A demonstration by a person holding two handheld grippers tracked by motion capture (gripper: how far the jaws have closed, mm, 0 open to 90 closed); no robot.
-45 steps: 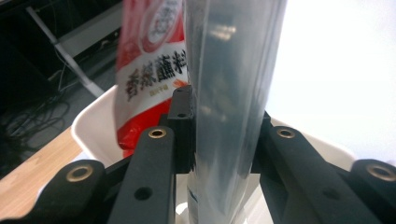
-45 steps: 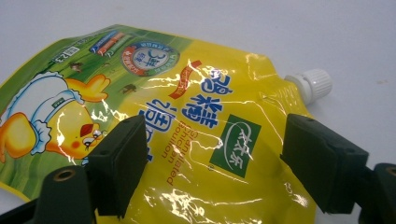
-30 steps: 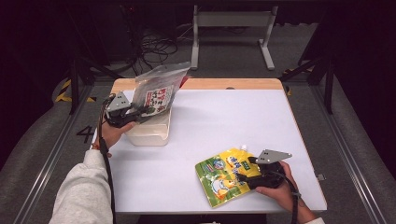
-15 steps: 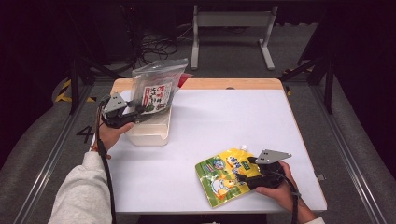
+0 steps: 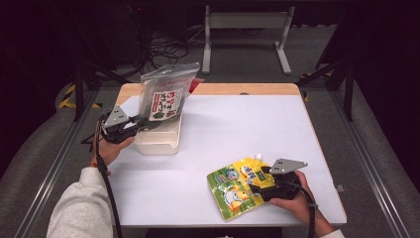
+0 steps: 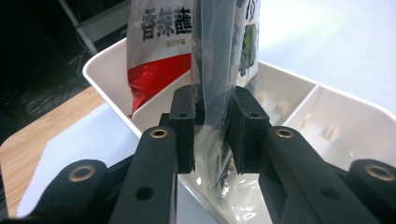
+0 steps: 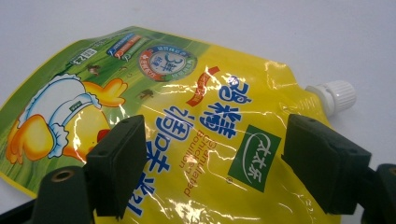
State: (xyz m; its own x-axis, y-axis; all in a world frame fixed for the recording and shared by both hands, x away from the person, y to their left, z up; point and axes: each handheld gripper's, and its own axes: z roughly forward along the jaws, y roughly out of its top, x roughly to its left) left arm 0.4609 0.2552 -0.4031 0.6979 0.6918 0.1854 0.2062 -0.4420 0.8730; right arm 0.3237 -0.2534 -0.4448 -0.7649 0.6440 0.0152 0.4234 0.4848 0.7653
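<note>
- High view: the left gripper (image 5: pixel 130 128) holds a clear, glossy plastic pouch (image 5: pixel 165 94) upright by its lower edge, over the near-left end of a white, rectangular plastic tray (image 5: pixel 157 141). The tray stands at the left rear of the matt white bench (image 5: pixel 237 129), which has a pale wooden strip along its far edge. A flat, spouted yellow-and-green pouch (image 5: pixel 236 186) lies near the front right, with the right gripper (image 5: pixel 257 188) resting on its right part. A grey three-cornered plate tops each gripper.
- Left gripper view: the blocky black fingers (image 6: pixel 184 121) have just been closing, with the pouch's (image 6: pixel 219 93) crinkled, transparent film between them; the pads press on it. A printed label shows through the film. Behind it stands a red-and-white packet (image 6: pixel 156 56) in the tray (image 6: pixel 299 107), whose thin inner walls divide it into compartments.
- Right gripper view: the fingers (image 7: pixel 116 165) stand wide apart, open, over the shiny, wrinkled yellow pouch (image 7: pixel 187 130). It bears a cartoon duck and a ribbed white screw cap (image 7: pixel 337 95) at one corner.
</note>
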